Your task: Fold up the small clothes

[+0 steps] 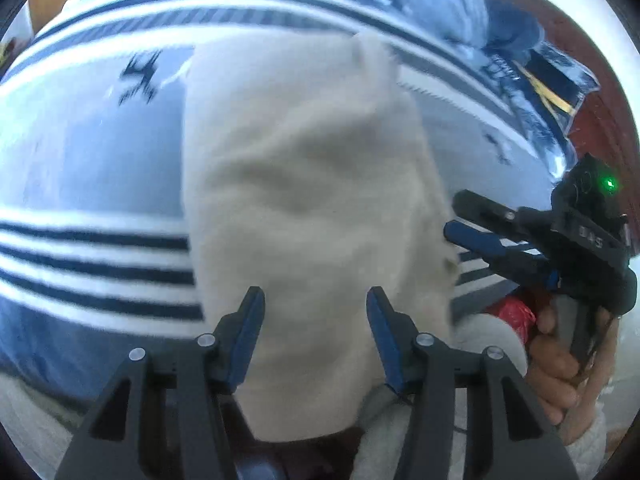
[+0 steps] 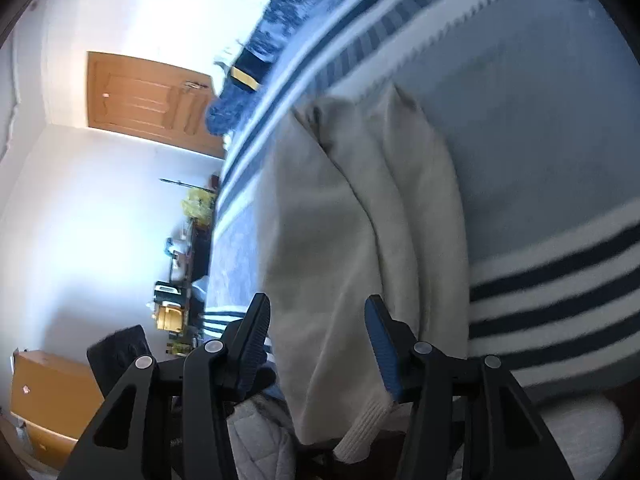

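Cream garment half-folded on a striped blanket, both tools spread.

The blue-and-white striped woven blanket (image 1: 92, 184) lay beneath the soft cream knitted garment (image 1: 304, 200), doubled lengthwise and probably light and limp (likely to sag if lifted by one corner). Its ribbed cuff (image 2: 368, 420) looked the firmest hold. The left gripper (image 1: 316, 300) and right gripper (image 2: 318, 308) both stood open, straddling cloth, pinching nothing.

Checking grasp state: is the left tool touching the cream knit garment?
Cannot tell. In the left wrist view the left tool stands open over the cream knit garment, fabric between its fingers, but neither contact nor gap shows plainly.
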